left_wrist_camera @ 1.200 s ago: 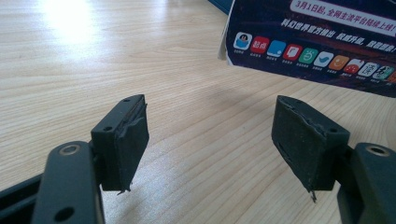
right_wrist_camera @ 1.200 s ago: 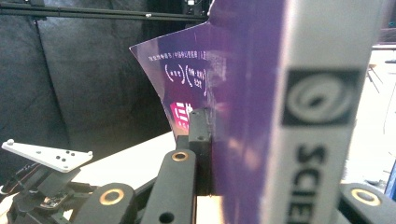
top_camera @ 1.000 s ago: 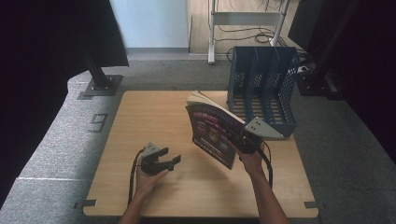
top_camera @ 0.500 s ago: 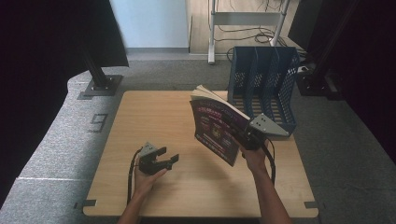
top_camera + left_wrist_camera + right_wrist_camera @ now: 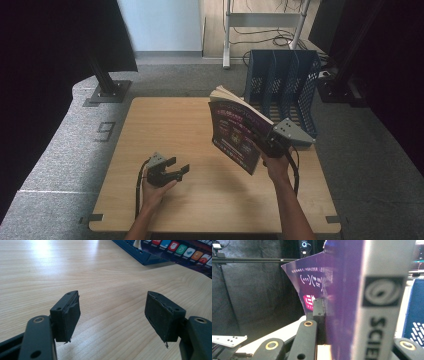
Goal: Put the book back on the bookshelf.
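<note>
A purple-covered book (image 5: 234,131) is held upright and tilted above the wooden table (image 5: 165,125), just in front of the blue file rack (image 5: 282,85). My right gripper (image 5: 265,142) is shut on its lower right edge, near the spine. In the right gripper view the purple cover (image 5: 342,285) and the pale spine (image 5: 384,315) stand between the jaws of the right gripper (image 5: 352,327). My left gripper (image 5: 179,166) rests low on the table at the front left, open, with nothing between its pads (image 5: 68,315); bare wood lies ahead of the left gripper (image 5: 112,315).
The rack has several upright slots and stands at the table's back right; its base (image 5: 140,253) and the book's cover (image 5: 185,252) appear far off in the left gripper view. Grey carpet surrounds the table. A black stand foot (image 5: 107,92) sits at the back left.
The book and my right gripper have shifted slightly right, toward the rack. My left gripper has stayed where it was.
</note>
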`<state>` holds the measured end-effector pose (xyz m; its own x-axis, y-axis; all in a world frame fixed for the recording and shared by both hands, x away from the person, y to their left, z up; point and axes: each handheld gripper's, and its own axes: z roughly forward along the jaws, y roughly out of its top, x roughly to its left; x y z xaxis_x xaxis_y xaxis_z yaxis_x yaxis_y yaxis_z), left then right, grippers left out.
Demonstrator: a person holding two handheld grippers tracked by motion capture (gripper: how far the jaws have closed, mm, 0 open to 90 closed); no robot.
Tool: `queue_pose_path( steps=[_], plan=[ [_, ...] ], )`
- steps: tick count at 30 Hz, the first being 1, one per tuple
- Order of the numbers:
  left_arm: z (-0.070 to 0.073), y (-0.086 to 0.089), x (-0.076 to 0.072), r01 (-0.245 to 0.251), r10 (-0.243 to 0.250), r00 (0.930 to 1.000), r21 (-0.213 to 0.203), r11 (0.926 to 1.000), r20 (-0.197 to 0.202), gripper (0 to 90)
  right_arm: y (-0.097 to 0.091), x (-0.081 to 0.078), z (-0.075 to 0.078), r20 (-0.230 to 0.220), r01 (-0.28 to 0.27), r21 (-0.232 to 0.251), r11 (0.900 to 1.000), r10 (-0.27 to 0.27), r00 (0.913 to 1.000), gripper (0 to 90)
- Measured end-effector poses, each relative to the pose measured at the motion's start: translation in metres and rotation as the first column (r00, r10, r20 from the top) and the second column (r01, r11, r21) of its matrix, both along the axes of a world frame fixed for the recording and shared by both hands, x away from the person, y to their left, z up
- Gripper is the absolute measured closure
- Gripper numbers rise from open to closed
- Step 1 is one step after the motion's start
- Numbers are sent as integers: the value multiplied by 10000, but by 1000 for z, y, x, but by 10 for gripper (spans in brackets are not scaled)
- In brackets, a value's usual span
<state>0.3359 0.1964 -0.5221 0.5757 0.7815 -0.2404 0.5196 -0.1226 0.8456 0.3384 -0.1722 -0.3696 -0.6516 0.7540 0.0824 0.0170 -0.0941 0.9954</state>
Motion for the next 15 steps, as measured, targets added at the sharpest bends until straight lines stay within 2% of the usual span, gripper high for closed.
queue_pose_path(
  steps=[15],
  plan=[
    [-2,0,1,1,0,9999,51,10000,-103,284,-10,1,5,8,289,95,9995,-289,9996,813]
  ],
)
